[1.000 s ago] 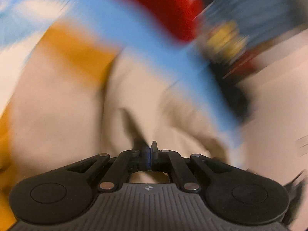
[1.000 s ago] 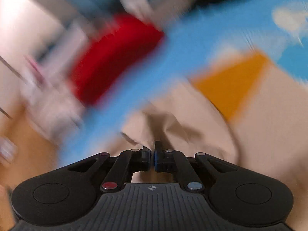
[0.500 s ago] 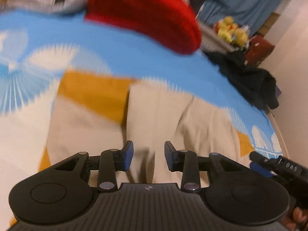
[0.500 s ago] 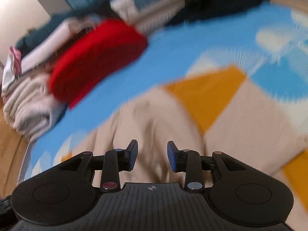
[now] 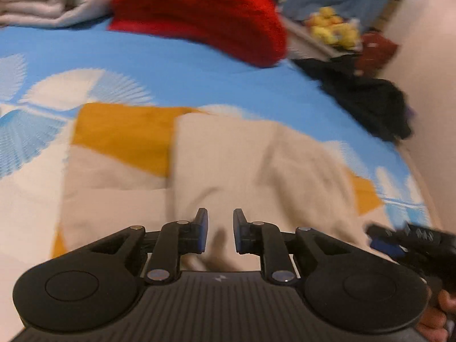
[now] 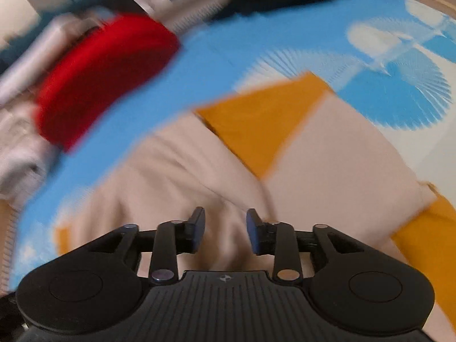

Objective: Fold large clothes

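A beige garment (image 5: 242, 165) lies folded on the bed, its far edge straight and a few creases running toward me. My left gripper (image 5: 221, 222) hovers just above its near part; the jaws stand apart and are closing, with no cloth between them. In the right wrist view the same beige garment (image 6: 176, 185) spreads below my right gripper (image 6: 225, 222), which is open and holds nothing. The right gripper's tip (image 5: 387, 245) also shows at the right edge of the left wrist view, close beside the left one.
The bed cover (image 5: 171, 68) is blue with white fans and orange and cream patches. A red folded garment (image 5: 199, 14) and white folded cloth (image 5: 48, 0) lie at the far edge. Dark clothes (image 5: 367, 99) and yellow soft toys (image 5: 333, 28) sit at the far right by a wall.
Both grippers were shut on the beige cloth a second ago; both have opened, let it go and lifted slightly. The left jaws now stand narrower than half a second ago.
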Motion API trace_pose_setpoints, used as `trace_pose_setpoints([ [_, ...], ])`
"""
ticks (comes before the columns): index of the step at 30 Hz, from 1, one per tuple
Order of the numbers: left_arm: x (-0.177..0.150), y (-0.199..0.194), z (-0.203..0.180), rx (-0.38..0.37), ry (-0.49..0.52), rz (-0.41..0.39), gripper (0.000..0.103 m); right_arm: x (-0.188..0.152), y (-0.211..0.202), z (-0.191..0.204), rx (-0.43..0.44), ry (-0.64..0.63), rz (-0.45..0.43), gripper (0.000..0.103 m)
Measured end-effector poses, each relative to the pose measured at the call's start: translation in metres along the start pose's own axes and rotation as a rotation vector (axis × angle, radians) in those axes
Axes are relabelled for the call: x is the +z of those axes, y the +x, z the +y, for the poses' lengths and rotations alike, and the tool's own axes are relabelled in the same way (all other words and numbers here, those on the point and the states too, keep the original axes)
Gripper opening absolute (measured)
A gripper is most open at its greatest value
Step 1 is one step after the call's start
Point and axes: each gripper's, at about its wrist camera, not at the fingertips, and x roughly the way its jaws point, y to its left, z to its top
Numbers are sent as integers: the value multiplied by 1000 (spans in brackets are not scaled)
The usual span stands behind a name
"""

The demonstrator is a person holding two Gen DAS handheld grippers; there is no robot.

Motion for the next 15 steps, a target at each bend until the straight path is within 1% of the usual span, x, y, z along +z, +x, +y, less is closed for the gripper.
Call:
trace_pose_setpoints([
  [1, -4, 4, -1, -19, -11, 35, 24, 0, 0, 0, 38, 1, 0, 40],
  [2, -7, 12, -1, -11, -25, 83, 28, -1, 1, 1, 69, 7, 24, 43],
  [3, -13, 22, 2, 13, -33, 146, 29, -4, 8, -1, 90, 19, 86, 44],
  [4, -21, 33, 7, 55, -31, 220, 28, -12, 8, -13, 66, 21, 141, 44],
  [5, -25, 36, 9, 93, -30, 259, 25, -19, 15, -17, -12, 6, 206, 41],
  [6, -26, 33, 11, 104, -38, 261, 25, -26, 22, -22, -90, -12, 263, 37],
  [7, -22, 24, 10, 94, -46, 244, 25, -28, 20, -26, -101, -1, 271, 37],
  [8, -16, 11, 7, 89, -38, 213, 25, -26, 15, -26, -99, 12, 259, 37],
  [9, -9, -4, 3, 83, -13, 165, 26, -22, 3, -23, -97, 1, 230, 38],
  [10, -2, -22, 0, 73, 25, 104, 26, -16, -9, -16, -85, -31, 187, 39],
  [13, 2, -75, -4, 55, 110, -52, 27, -7, -63, -4, -47, -116, 30, 39],
  [15, -4, -109, -4, 62, 142, -151, 27, 4, -108, -5, 12, -143, -90, 39],
])
